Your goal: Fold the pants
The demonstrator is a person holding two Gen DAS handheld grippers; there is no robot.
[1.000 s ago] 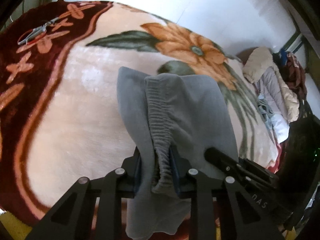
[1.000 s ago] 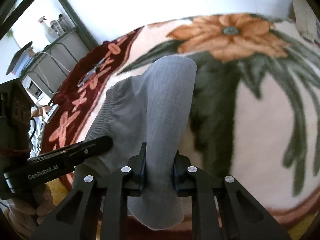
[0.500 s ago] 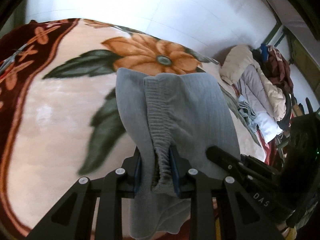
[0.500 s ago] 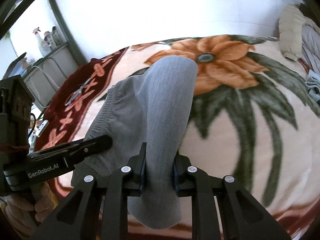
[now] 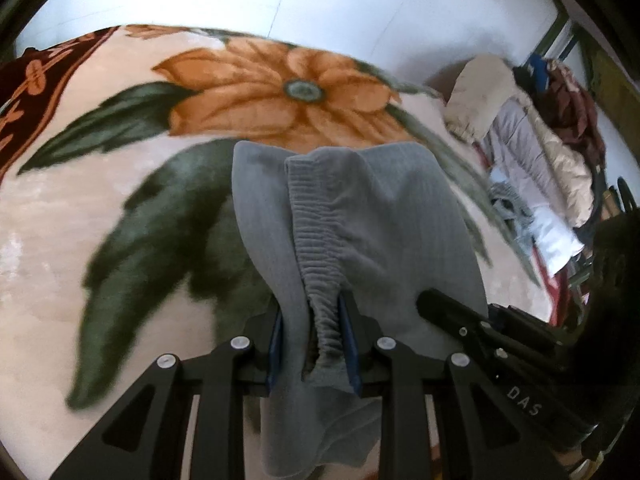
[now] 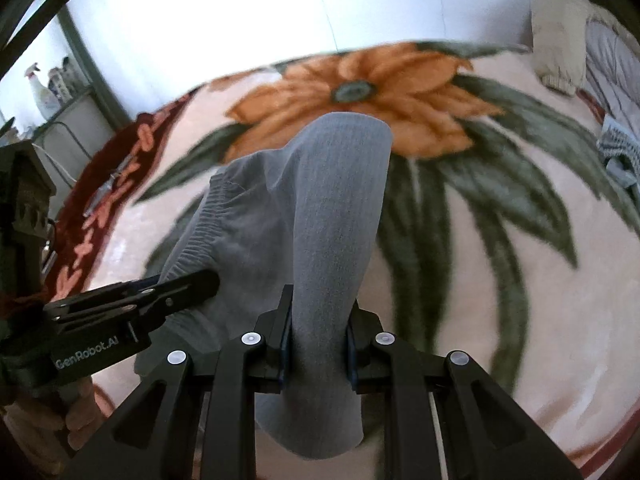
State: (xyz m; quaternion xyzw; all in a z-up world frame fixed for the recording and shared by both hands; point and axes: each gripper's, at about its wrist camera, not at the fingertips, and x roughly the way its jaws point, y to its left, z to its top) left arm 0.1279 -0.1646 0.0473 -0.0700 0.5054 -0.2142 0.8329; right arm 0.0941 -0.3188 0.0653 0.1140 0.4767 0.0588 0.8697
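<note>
Left claw (image 5: 313, 338) clamped on the pants (image 5: 372, 220) at the ribbed waistband; right claw (image 6: 319, 338) clamped on a smooth fold. Pants hang bunched between both, above the floral blanket (image 6: 500, 264). Step, likely: carrying mid-fold. Next: lay flat toward 12 o'clock, then release.

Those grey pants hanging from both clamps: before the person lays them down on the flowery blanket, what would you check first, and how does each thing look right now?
1. Left gripper has a firm hold: ok, shut on the ribbed waistband of the grey pants.
2. Right gripper has a firm hold: ok, shut on smooth grey fabric.
3. Both grippers sit close, side by side: ok, each shows in the other's view.
4. Landing spot on the blanket: cannot tell, the pants hide what lies under them.
5. Pants hang smooth, layers aligned: cannot tell, far ends are out of sight.
6. Clothes pile clear of the pants: ok, it lies off to the side.
</note>
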